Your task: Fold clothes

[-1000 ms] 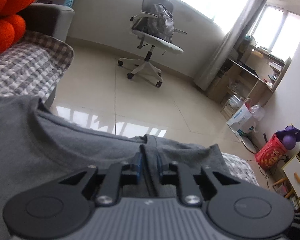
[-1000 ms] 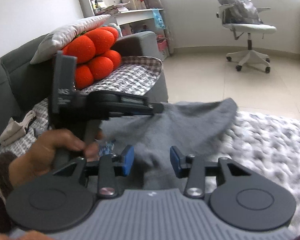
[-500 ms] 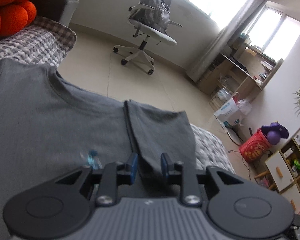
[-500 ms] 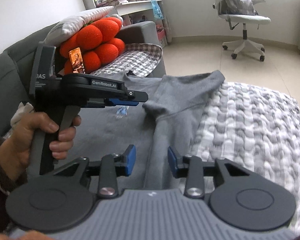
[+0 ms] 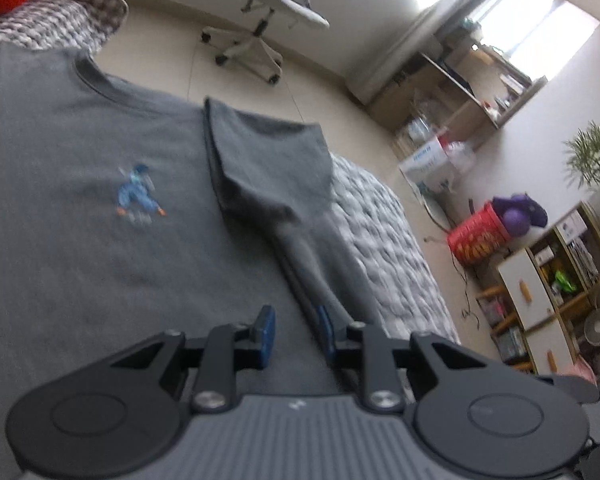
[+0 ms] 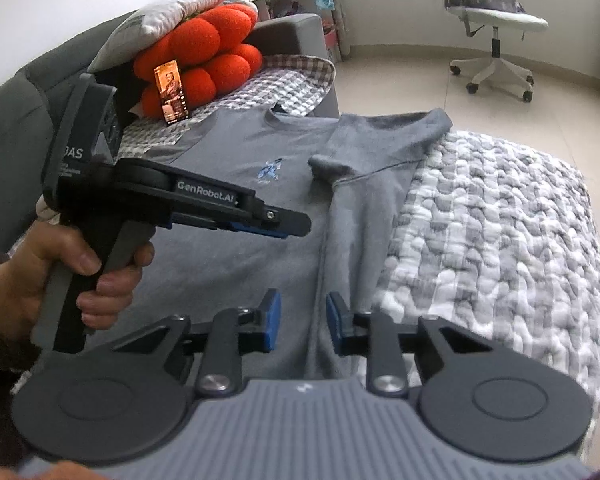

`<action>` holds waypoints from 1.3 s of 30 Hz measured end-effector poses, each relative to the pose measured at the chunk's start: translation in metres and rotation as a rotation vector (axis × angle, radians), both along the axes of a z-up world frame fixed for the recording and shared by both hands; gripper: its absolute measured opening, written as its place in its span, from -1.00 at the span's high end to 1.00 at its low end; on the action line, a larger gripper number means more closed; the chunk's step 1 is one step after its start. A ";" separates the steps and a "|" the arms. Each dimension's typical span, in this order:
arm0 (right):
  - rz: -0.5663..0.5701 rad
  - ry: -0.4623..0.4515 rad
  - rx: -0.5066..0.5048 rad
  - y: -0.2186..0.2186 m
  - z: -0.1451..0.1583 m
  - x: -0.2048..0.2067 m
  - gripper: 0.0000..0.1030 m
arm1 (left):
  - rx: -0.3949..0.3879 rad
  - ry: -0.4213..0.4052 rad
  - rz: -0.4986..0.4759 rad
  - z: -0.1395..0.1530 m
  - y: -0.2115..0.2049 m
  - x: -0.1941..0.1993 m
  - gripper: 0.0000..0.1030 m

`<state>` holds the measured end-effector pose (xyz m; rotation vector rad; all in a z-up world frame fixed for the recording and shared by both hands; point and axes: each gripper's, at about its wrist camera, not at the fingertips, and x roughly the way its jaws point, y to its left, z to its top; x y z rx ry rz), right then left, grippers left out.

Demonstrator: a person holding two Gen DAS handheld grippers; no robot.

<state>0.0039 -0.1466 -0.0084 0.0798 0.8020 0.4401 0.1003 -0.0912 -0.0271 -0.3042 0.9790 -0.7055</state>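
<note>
Grey cotton: the shirt lies face up on a quilt over the bed, collar toward the sofa, a small blue print on the chest. Its right side is already turned in along a lengthwise crease, and the sleeve lies doubled back on top of that flap, its cuff bunched into a small lump near the print.

The left tool hangs low over the lower part of the crease, released, with nothing between its blue pads. The right tool sits just above the same fold line nearer the hem, also released and empty. A hand holds the left tool's grip.

One side folded fits either a fold in progress or a shirt being squared up between folds; the other side lies outside both views, so I cannot tell how it lies.

The risk I see is the bunched cuff: if the next fold goes over it, the lump would be pressed in and leave the stack uneven. The quilt is soft and bumpy, so a pinch taken too deep could catch bedding with the cloth and drag the crease crooked. Grabbing only the top layer would peel the flap open.
</note>
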 end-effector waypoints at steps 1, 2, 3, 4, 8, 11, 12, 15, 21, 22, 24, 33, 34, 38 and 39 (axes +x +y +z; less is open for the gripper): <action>0.000 0.005 -0.002 0.000 0.001 -0.003 0.46 | -0.001 0.009 -0.008 0.000 -0.001 -0.005 0.54; -0.003 0.010 -0.007 0.001 0.001 -0.007 0.46 | -0.002 0.017 -0.017 0.001 -0.002 -0.010 0.54; -0.006 0.015 -0.012 0.001 0.001 -0.011 0.46 | -0.003 0.026 -0.025 0.001 -0.003 -0.015 0.54; -0.009 0.020 -0.017 0.002 0.001 -0.015 0.46 | -0.004 0.035 -0.034 0.001 -0.005 -0.019 0.54; -0.021 0.027 -0.038 0.001 -0.002 -0.034 0.46 | -0.028 0.065 -0.058 -0.007 -0.007 -0.039 0.58; -0.027 0.024 -0.055 -0.001 -0.006 -0.052 0.46 | -0.060 0.063 -0.097 -0.014 -0.006 -0.057 0.75; -0.029 0.023 -0.060 -0.002 -0.007 -0.057 0.45 | -0.061 0.050 -0.117 -0.015 -0.006 -0.063 0.76; -0.033 0.019 -0.082 -0.004 -0.011 -0.073 0.45 | -0.049 0.012 -0.175 -0.021 -0.009 -0.081 0.83; -0.005 0.016 -0.128 -0.006 -0.021 -0.089 0.45 | -0.051 -0.079 -0.248 -0.023 -0.015 -0.101 0.85; 0.001 0.017 -0.134 -0.007 -0.022 -0.091 0.45 | -0.054 -0.084 -0.258 -0.024 -0.016 -0.102 0.85; 0.012 0.017 -0.143 -0.006 -0.023 -0.092 0.45 | -0.059 -0.094 -0.274 -0.027 -0.018 -0.103 0.85; 0.037 0.029 -0.094 -0.007 -0.024 -0.091 0.94 | -0.085 -0.120 -0.314 -0.032 -0.012 -0.102 0.85; 0.042 0.032 -0.075 -0.008 -0.022 -0.091 0.95 | -0.089 -0.121 -0.321 -0.032 -0.012 -0.103 0.85; 0.056 0.037 -0.007 -0.011 -0.016 -0.093 0.97 | -0.106 -0.125 -0.351 -0.035 -0.016 -0.107 0.85; 0.054 0.041 0.011 -0.012 -0.015 -0.093 0.98 | -0.111 -0.126 -0.358 -0.036 -0.017 -0.109 0.85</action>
